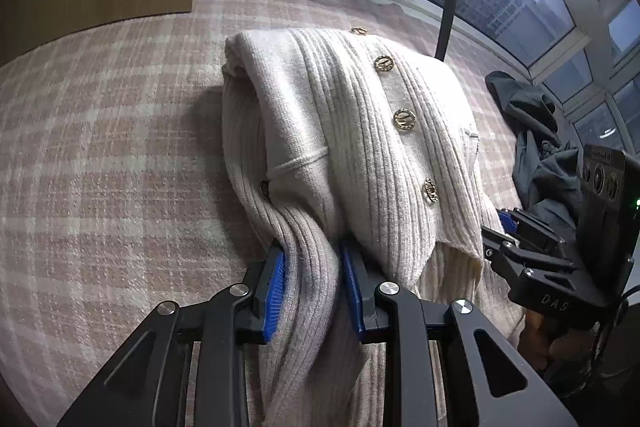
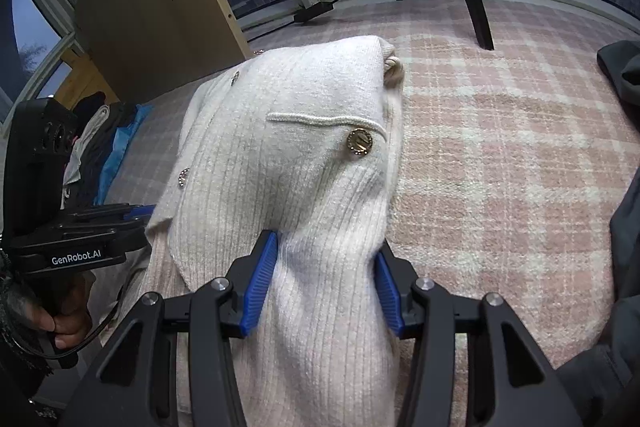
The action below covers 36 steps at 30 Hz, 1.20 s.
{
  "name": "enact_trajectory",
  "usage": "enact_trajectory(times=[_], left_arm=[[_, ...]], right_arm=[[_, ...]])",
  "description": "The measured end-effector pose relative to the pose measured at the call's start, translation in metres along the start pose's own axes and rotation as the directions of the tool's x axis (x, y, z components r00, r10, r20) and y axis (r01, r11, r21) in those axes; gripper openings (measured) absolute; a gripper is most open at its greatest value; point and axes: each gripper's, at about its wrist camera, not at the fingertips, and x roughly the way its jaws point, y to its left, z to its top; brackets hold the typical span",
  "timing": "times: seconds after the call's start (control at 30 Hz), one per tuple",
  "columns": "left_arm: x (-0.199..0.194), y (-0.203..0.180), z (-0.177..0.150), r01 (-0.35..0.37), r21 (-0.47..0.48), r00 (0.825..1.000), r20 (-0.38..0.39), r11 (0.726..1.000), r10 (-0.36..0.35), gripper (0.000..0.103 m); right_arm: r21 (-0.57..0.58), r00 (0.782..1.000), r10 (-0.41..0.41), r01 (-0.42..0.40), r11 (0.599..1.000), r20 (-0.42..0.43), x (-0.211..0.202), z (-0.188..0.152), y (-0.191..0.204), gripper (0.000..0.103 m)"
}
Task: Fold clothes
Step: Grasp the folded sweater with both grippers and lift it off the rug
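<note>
Gripping both near corners of the cream knit cardigan (image 1: 344, 131) was where I had things at this pt. Left gripper (image 1: 312, 291) was clamped on a bunched ribbed section, bottom centre of the left wrist view, fabric pinched between both blue pads (image 1: 274, 295). Right gripper (image 2: 326, 287) was clenched on a thicker wad of the same knit, bottom centre of its view, pads pressing in on both sides.

Cardigan sat mid-frame on the pink plaid blanket (image 1: 100, 155), already doubled over w/ gold buttons (image 1: 404, 119) facing up, far edge rolled toward the window (image 1: 520, 11). Dark garment (image 1: 536, 147) lay at right of the left view, apart from the cardigan.

My read: next was prob lifting the near hem and carrying it over to the far edge. To do it well I reckoned:
- keep both hands level + moving together so the fold line stayed straight
- keep some tension between grips, no sag in the middle
- not yank, since the knit stretches and bunched grips could slip
- watch the buttons didn't snag
- land the hem square on the far edge before letting go
</note>
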Motion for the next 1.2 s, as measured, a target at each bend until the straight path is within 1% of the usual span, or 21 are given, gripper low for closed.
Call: enact_trajectory(times=[0.13,0.2,0.3,0.4,0.43,0.47,0.5,0.53,0.57,0.6,0.63,0.73,0.83,0.93,1.0,1.07,1.2], left_arm=[[0.001,0.008,0.001,0.015,-0.042,1.000,-0.004,0.999,-0.015,0.033],[-0.002,0.014,-0.002,0.024,-0.054,1.000,0.000,0.998,-0.024,0.034],[-0.002,0.014,-0.004,0.027,-0.060,1.000,0.008,0.998,-0.027,0.036],[-0.001,0.013,-0.004,0.031,-0.065,1.000,0.008,0.997,-0.030,0.037],[-0.002,0.014,-0.004,0.029,-0.069,1.000,0.009,0.997,-0.028,0.038],[-0.004,0.018,-0.006,0.023,-0.075,1.000,0.014,0.997,-0.022,0.042],[-0.005,0.019,-0.009,0.011,-0.080,1.000,0.019,0.997,-0.010,0.042],[-0.006,0.018,-0.010,0.012,-0.074,1.000,0.028,0.997,-0.010,0.039],[-0.006,0.017,-0.011,0.023,-0.069,0.999,0.033,0.997,-0.021,0.026],[-0.006,0.016,-0.011,0.056,-0.070,0.998,0.038,0.996,-0.053,0.023],[-0.007,0.015,-0.011,0.052,-0.064,0.998,0.044,0.997,-0.049,0.022],[-0.012,0.007,-0.012,0.024,-0.031,0.998,0.062,0.999,-0.022,0.017],[-0.024,-0.001,-0.011,0.066,-0.035,0.995,0.082,0.997,-0.063,0.016],[-0.043,-0.010,-0.009,0.101,-0.025,0.989,0.111,0.995,-0.097,0.016],[-0.057,-0.016,-0.010,0.105,-0.010,0.987,0.126,0.994,-0.103,0.016],[-0.069,-0.018,-0.012,0.111,0.008,0.984,0.141,0.994,-0.111,0.016],[-0.090,-0.018,-0.022,0.121,0.024,0.980,0.158,0.992,-0.123,0.016]], right_arm=[[0.017,1.000,0.015,-0.015,1.000,0.012,-0.009,-0.007,-0.004,0.047],[0.024,0.999,0.020,-0.021,0.999,0.032,-0.009,-0.010,-0.005,0.048],[0.027,0.998,0.030,-0.031,0.999,0.056,-0.009,-0.011,-0.006,0.048],[0.051,0.997,0.050,-0.053,0.997,0.050,-0.011,-0.011,-0.010,0.050],[0.057,0.997,0.059,-0.061,0.997,0.043,-0.011,-0.010,-0.011,0.050],[0.061,0.997,0.066,-0.068,0.996,0.038,-0.010,-0.010,-0.012,0.050],[0.062,0.997,0.069,-0.071,0.996,0.032,-0.011,-0.010,-0.013,0.050],[0.056,0.997,0.070,-0.072,0.996,0.022,-0.011,-0.009,-0.013,0.050],[0.048,0.997,0.079,-0.079,0.996,0.012,-0.009,-0.009,-0.012,0.050],[0.049,0.995,0.097,-0.097,0.994,0.005,-0.009,-0.008,-0.013,0.049],[0.068,0.992,0.122,-0.122,0.990,0.003,-0.007,-0.007,-0.015,0.039],[0.131,0.980,0.198,-0.198,0.971,0.014,-0.005,-0.007,-0.020,0.029],[0.179,0.961,0.271,-0.276,0.944,0.051,-0.011,-0.008,-0.018,0.026],[0.179,0.954,0.291,-0.299,0.937,0.071,-0.020,-0.008,-0.007,0.024],[0.185,0.950,0.302,-0.312,0.932,0.082,-0.027,-0.009,-0.001,0.024],[0.205,0.940,0.326,-0.341,0.918,0.102,-0.036,-0.012,0.002,0.023],[0.183,0.935,0.330,-0.350,0.919,0.129,-0.061,-0.015,0.018,0.023]])
